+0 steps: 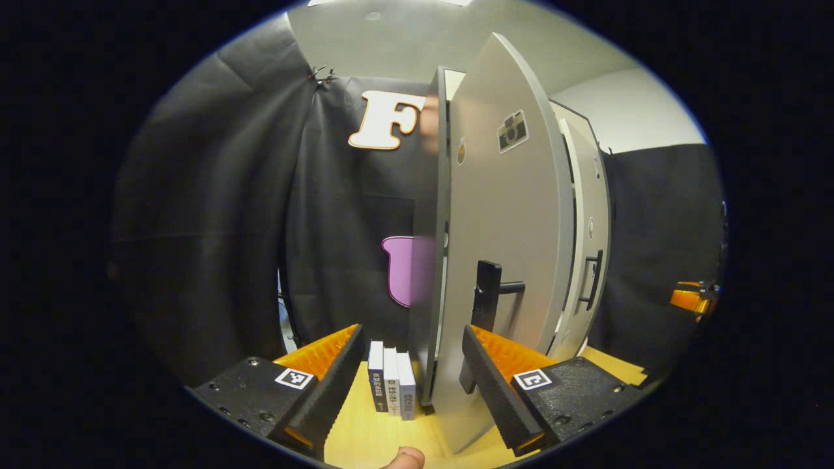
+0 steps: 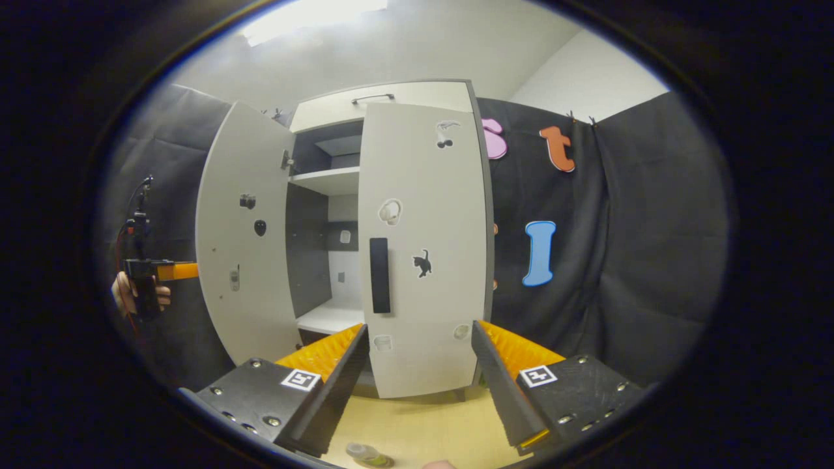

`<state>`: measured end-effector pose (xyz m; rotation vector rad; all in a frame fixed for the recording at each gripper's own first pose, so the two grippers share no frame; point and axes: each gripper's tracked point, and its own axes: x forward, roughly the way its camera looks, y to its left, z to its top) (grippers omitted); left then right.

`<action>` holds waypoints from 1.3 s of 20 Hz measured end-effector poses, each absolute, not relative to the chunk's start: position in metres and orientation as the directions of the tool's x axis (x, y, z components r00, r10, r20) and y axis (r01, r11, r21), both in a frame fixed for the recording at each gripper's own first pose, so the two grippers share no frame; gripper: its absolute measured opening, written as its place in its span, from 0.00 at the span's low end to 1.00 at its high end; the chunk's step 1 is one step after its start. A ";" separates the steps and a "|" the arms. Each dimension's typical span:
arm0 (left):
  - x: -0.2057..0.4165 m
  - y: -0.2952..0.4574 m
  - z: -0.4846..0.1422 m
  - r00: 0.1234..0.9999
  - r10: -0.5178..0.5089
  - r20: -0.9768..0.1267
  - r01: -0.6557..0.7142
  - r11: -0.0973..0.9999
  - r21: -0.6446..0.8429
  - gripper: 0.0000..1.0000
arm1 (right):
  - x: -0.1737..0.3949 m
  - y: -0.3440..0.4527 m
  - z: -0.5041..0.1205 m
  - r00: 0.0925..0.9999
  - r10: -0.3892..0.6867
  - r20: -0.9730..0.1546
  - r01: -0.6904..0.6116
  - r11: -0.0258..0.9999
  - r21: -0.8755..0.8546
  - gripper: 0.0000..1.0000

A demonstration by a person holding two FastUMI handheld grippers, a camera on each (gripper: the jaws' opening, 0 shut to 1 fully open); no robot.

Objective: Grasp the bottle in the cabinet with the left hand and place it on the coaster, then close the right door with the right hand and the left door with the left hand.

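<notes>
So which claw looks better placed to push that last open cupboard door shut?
The left claw. It hangs open right at the left door, whose edge stands between its fingers. In the right gripper view, the right door looks already shut, and the right claw faces that one, farther from the open door.

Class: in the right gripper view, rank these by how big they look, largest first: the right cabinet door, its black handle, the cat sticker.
1. right cabinet door
2. black handle
3. cat sticker
</notes>
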<state>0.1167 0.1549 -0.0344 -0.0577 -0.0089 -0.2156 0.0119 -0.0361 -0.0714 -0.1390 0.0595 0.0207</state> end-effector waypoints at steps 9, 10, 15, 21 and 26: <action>0.123 0.142 -0.033 0.971 -0.241 -0.005 0.240 0.970 -0.048 0.95 | 0.011 -0.024 -0.077 0.997 0.044 -0.061 -0.050 0.993 -0.104 0.95; 0.125 0.141 -0.031 0.968 -0.250 0.001 0.250 0.967 -0.049 0.90 | 0.011 -0.027 -0.076 0.997 0.041 -0.060 -0.047 0.994 -0.102 0.95; 0.129 0.140 -0.031 0.957 -0.289 -0.017 0.287 0.955 -0.068 0.94 | 0.006 -0.025 -0.074 0.997 0.041 -0.059 -0.048 0.993 -0.112 0.95; 0.131 0.132 -0.028 0.947 -0.322 -0.019 0.321 0.945 -0.057 0.94 | 0.011 -0.015 -0.073 0.997 0.050 -0.056 -0.055 0.994 -0.094 0.95; 0.130 0.123 -0.027 0.941 -0.337 -0.017 0.337 0.941 -0.038 0.94 | 0.014 -0.012 -0.075 0.998 0.033 -0.054 -0.037 0.997 -0.074 0.98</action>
